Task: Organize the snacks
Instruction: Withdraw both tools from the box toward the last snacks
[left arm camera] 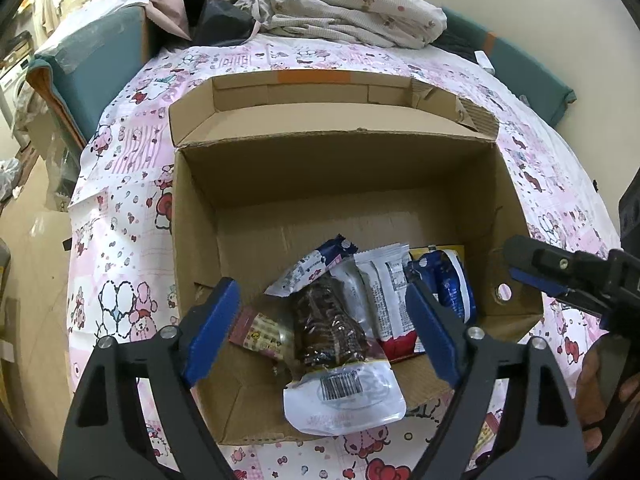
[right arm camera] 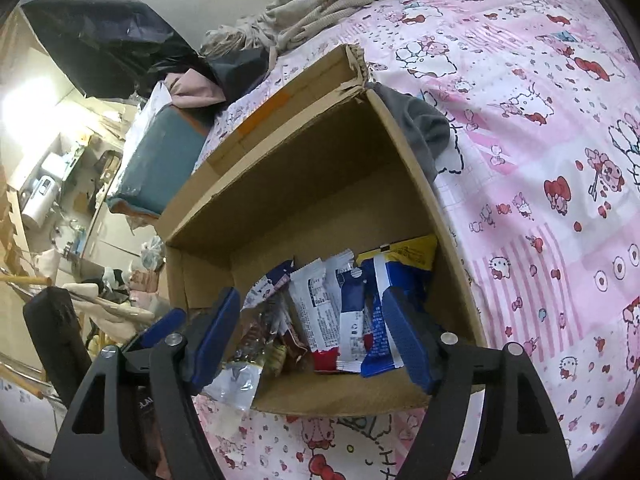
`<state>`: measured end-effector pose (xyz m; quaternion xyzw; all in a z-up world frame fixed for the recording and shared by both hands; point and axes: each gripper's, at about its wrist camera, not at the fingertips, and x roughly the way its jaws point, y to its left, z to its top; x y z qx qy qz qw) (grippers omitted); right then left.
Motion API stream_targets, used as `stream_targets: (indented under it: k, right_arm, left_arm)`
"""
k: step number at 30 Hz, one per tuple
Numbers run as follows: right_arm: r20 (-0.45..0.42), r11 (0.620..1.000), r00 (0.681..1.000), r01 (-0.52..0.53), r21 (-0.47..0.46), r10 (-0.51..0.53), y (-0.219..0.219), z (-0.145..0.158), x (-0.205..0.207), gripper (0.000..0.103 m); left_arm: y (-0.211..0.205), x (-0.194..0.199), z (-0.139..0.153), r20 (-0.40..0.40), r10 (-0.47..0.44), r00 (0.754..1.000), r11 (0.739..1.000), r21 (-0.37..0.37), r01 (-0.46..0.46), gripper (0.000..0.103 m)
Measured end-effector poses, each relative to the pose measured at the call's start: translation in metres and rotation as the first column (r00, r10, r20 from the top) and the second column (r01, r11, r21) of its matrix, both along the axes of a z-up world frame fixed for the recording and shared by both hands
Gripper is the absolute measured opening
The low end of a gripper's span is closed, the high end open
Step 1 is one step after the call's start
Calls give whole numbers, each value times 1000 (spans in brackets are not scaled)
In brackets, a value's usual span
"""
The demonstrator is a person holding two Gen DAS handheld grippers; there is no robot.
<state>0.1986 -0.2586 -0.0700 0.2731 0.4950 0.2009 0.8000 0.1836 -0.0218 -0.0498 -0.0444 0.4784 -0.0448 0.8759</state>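
Pink cartoon-print bedsheet [left arm camera: 132,184] fills both views; we see crumpled blanket [left arm camera: 340,4] at 12 o'clock, cut off by frame edge. Cardboard box [left arm camera: 328,176] sits on sheet, flaps open. Snacks bunched at its 6 o'clock end: clear-wrapped dark cookie pack [left arm camera: 330,326] overhanging near wall, white packet [left arm camera: 380,292], blue packet [left arm camera: 454,284], yellow packet [right arm camera: 404,250] mostly hidden behind blue one. Print unreadable. Left gripper [left arm camera: 316,334] jaws wide apart, straddling cookie pack, gripping nothing. Right gripper [right arm camera: 312,338] jaws likewise spread, empty, above box edge.
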Motion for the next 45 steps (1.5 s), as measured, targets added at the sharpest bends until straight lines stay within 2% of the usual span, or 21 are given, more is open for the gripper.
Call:
stream_targets:
  k: [14,24,32,37,40,45]
  right_arm:
    - [2,1000,1000,27,16,-27,-6,8,-13,77]
    - [-10,999,999,48,-2,-48,-16,16,-45,77]
    - [-69,997,995,72,6,-71,-21,7,-73,77]
    - [-129,997,990,56,-49,-62,-20,-6,-87,77]
    - [-195,995,978,52,-87,-68,-25,-19,-95,77]
    - [-358,983,928,41,-181,-104,-36,-54,-113,77]
  left_arm:
    - [11,-18,14,31,51,998,999,13,-52,83]
    - [19,-45,17,8,78,997,997,9,-78,83]
    - [28,-67,15,-25,117,993,993,-9,-118,83]
    - [32,-79,10,-60,148,987,988,-28,-150,83]
    - [33,-83,6,-88,161,983,985,-46,-165,83]
    - [33,-85,3,-109,177,978,981,-64,-184,83]
